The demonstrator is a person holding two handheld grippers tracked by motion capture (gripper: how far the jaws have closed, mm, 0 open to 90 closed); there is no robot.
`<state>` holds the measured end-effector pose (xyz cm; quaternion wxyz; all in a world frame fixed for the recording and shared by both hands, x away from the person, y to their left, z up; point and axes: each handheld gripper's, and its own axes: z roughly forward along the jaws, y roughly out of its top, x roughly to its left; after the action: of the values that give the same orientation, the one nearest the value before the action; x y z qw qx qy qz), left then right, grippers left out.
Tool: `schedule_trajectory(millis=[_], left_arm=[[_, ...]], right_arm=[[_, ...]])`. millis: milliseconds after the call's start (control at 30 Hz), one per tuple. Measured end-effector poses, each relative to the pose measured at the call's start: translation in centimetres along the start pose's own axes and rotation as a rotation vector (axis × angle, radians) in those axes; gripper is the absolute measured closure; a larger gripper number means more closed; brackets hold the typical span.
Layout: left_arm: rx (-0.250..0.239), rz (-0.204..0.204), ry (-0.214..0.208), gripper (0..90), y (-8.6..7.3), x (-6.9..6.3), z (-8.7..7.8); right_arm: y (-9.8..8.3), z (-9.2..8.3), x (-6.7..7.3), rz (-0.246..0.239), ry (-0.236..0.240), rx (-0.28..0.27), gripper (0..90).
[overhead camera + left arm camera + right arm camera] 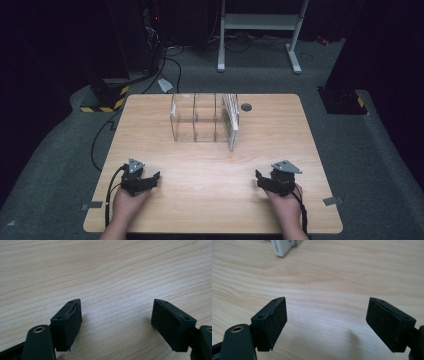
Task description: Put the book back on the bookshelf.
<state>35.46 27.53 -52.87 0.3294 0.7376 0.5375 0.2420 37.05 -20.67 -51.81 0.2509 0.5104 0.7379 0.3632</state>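
While nothing is yet grasped, both tools are kept low at the near edge of the counter (210, 200), one toward each near corner, presumably as a resting start from which either side can be brought forward. The left gripper (150, 181) is held in a hand whose wrist rests on the wood, its fingers (67, 322) spread wide over bare grain, released and empty. The right gripper (264, 181) is held likewise near the opposite corner, its fingers (270, 321) parted just as widely with nothing between them; both are turned somewhat inward, toward the middle of the counter. The forearms are brought in from the near edge, roughly symmetrical and level. Farther off, well apart from both grippers and close to the far edge, a clear acrylic rack (197, 119) with upright dividers is set, and a flat white-edged item (231, 120) is stood upright at its right end; what that item is cannot be told. It is judged that the rack has been placed centrally so that it can be reached equally by either hand.
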Motion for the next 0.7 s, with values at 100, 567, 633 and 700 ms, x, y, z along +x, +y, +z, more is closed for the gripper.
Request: schedule_trajectory(millis=[100, 567, 633, 700], left_arm=[[0.0, 0.0, 0.0, 24.6, 0.0, 0.0, 0.0], [0.001, 0.003, 0.0, 24.6, 0.0, 0.0, -0.1], [0.001, 0.003, 0.001, 24.6, 0.0, 0.0, -0.1], [0.0, 0.003, 0.0, 24.6, 0.0, 0.0, -0.1]], right_arm=[[-0.6, -0.2, -1.3, 0.009, -0.017, 0.036, 15.9], [-2.0, -1.6, -4.2, 0.031, -0.056, 0.127, 13.8], [-1.9, -1.5, -4.0, 0.039, -0.07, 0.126, 13.8], [-1.9, -1.5, -3.9, 0.045, -0.072, 0.128, 13.8]])
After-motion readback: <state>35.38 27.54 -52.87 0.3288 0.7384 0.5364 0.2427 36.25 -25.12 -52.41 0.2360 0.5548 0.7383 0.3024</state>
